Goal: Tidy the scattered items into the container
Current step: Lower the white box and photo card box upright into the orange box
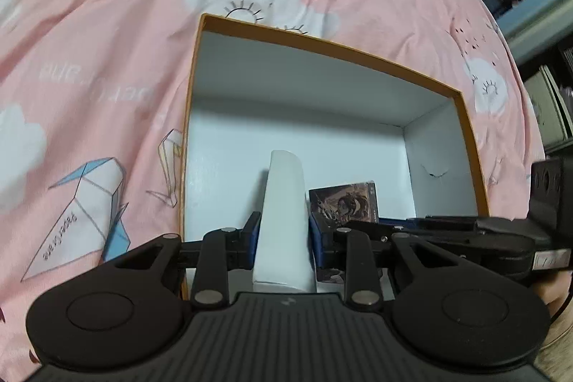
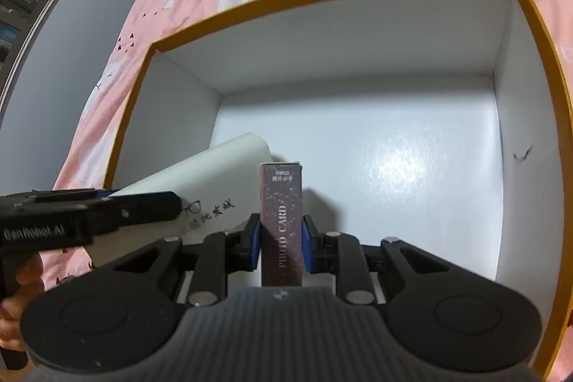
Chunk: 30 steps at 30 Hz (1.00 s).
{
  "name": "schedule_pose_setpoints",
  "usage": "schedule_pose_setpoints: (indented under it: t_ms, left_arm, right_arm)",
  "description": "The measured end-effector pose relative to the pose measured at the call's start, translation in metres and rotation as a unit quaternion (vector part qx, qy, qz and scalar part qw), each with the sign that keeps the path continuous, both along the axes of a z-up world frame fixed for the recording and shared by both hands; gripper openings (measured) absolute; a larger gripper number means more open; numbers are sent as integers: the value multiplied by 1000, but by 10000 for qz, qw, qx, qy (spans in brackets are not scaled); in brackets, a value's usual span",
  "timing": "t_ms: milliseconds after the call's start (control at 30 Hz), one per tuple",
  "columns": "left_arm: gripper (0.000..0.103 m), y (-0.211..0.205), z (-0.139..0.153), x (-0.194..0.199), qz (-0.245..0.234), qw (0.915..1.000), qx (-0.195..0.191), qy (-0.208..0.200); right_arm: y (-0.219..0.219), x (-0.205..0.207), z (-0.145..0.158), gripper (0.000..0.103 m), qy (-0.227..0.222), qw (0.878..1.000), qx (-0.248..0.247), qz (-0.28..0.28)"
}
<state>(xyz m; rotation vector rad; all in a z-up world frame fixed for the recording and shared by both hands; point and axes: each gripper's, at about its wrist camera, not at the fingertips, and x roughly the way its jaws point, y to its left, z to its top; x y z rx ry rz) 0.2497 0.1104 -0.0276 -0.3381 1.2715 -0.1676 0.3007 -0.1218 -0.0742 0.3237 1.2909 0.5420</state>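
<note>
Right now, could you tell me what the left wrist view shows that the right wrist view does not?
Only the left wrist view shows the pictured face of the photo card box and the origami crane print on the pink bedsheet. Only the right wrist view shows the box's "PHOTO CARD" lettering and the handwriting on the white paper roll. Both show the orange-rimmed box, the left gripper shut on the roll and the right gripper shut on the card box.

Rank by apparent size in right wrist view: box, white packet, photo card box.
1. box
2. white packet
3. photo card box
The card box sits nearest the camera, so its gap to the packet is unsure.
</note>
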Motion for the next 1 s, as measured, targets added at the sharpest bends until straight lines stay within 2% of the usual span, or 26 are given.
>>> schedule_pose_setpoints:
  t_ms: [200,300,367,500,667,767,800,867,1000]
  left_arm:
    - [35,-4,0,3,167,9998,-58,86]
    - [37,1,-2,3,416,9974,-596,-5]
    - [37,3,-9,3,537,9958,-739,45]
    - [32,-6,-7,0,382,9991,-147,89]
    - [34,-11,-2,-6,122,9997,231,-16]
    - [35,-25,1,-12,-265,9955,901,-149]
    - [35,-26,2,-14,-355,9946,958,-168]
    - [35,-25,2,-17,-434,9954,834,-165]
    - [35,-20,4,-21,-420,9954,841,-207]
  right_arm:
    - [-6,3,-3,25,101,9997,169,-161]
    - [-7,4,-3,25,70,9994,243,-237]
    - [-7,6,-3,25,25,9993,233,-293]
    - [-8,10,-5,25,130,9987,334,-374]
    - [1,14,-6,25,137,9991,269,-304]
    - [3,16,-11,25,229,9988,312,-303]
    - [4,17,-12,25,256,9987,312,-311]
    - [5,17,-14,25,275,9988,262,-313]
    - [8,18,-17,25,314,9988,207,-314]
